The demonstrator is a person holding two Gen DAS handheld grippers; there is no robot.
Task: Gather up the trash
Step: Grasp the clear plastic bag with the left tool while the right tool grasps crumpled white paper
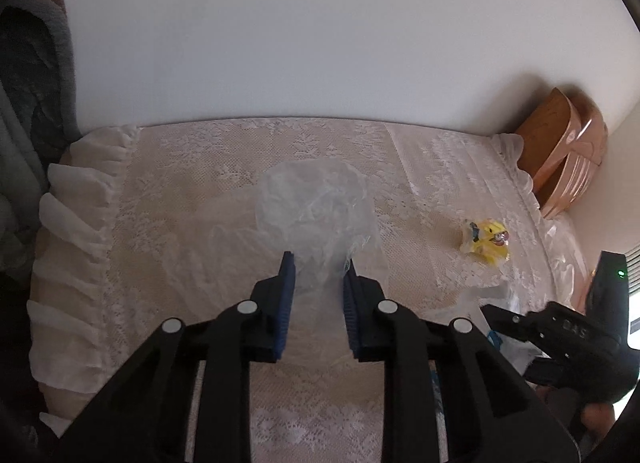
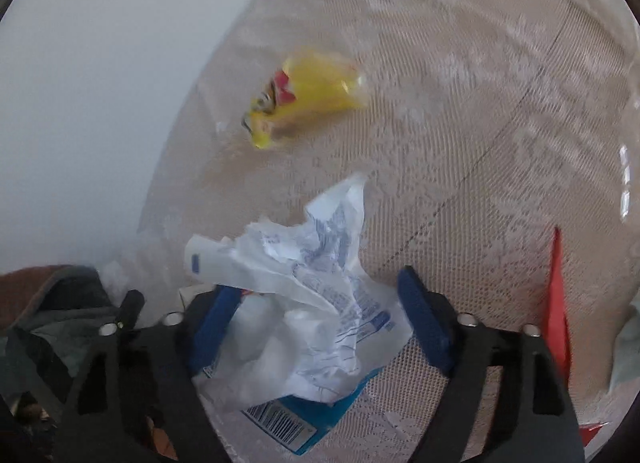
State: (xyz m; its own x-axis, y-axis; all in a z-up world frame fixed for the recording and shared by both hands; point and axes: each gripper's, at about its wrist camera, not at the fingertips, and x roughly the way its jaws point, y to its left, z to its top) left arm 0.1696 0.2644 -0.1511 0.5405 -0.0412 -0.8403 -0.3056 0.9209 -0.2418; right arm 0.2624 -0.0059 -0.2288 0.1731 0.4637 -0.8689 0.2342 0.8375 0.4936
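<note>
Fingers of my right gripper [image 2: 320, 319] stand wide around the crumpled white wrapper [image 2: 304, 287], which lies between them on the lace-covered worktop [image 2: 460, 123]; I judge I should close low and gather the whole wad. Left gripper [image 1: 319, 287] is partly open, straddling the clear plastic bag [image 1: 316, 203] without pinching. Yellow wrapper [image 2: 304, 97] lies well beyond.

A lace tablecloth [image 1: 208, 191] with a ruffled white edge covers the table, which meets a plain white wall [image 1: 320, 43] at twelve o'clock. A wooden chair [image 1: 560, 151] (tucked into the corner) stands at two o'clock. Grey fabric [image 1: 28, 75] hangs at nine o'clock.
</note>
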